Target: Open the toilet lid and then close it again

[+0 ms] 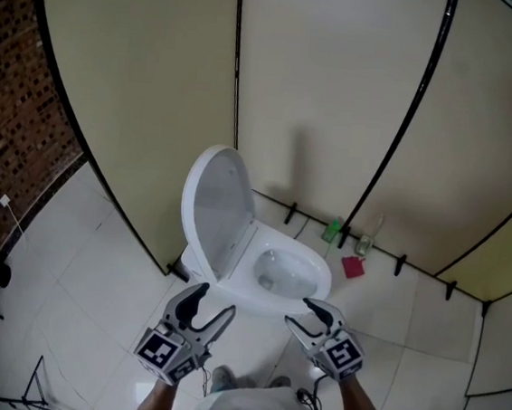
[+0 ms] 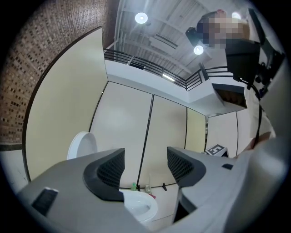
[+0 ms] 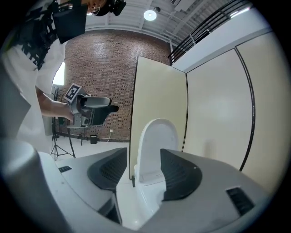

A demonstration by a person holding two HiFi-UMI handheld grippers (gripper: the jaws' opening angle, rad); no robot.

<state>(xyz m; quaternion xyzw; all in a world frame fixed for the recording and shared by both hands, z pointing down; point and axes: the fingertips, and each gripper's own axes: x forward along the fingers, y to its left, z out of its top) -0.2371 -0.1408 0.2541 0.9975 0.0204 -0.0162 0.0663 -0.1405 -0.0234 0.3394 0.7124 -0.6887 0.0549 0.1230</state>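
A white toilet stands against the cream partition, its lid (image 1: 217, 212) raised upright over the open bowl (image 1: 290, 271). My left gripper (image 1: 212, 306) hangs open just in front of the bowl's left side, touching nothing. My right gripper (image 1: 304, 312) is open too, in front of the bowl's right side, with nothing between its jaws. In the left gripper view, the lid (image 2: 82, 144) and bowl (image 2: 138, 205) lie beyond the left gripper (image 2: 145, 166). The right gripper view looks past the right gripper (image 3: 143, 170) at the upright lid (image 3: 157, 145), with the left gripper (image 3: 93, 109) off to the left.
Cream partition panels (image 1: 341, 90) with black posts close the stall behind and to the left. A green bottle (image 1: 332, 229), a clear bottle (image 1: 366, 238) and a small red thing (image 1: 352, 266) sit on the white tiles right of the toilet. A brick wall (image 1: 11, 110) is at far left.
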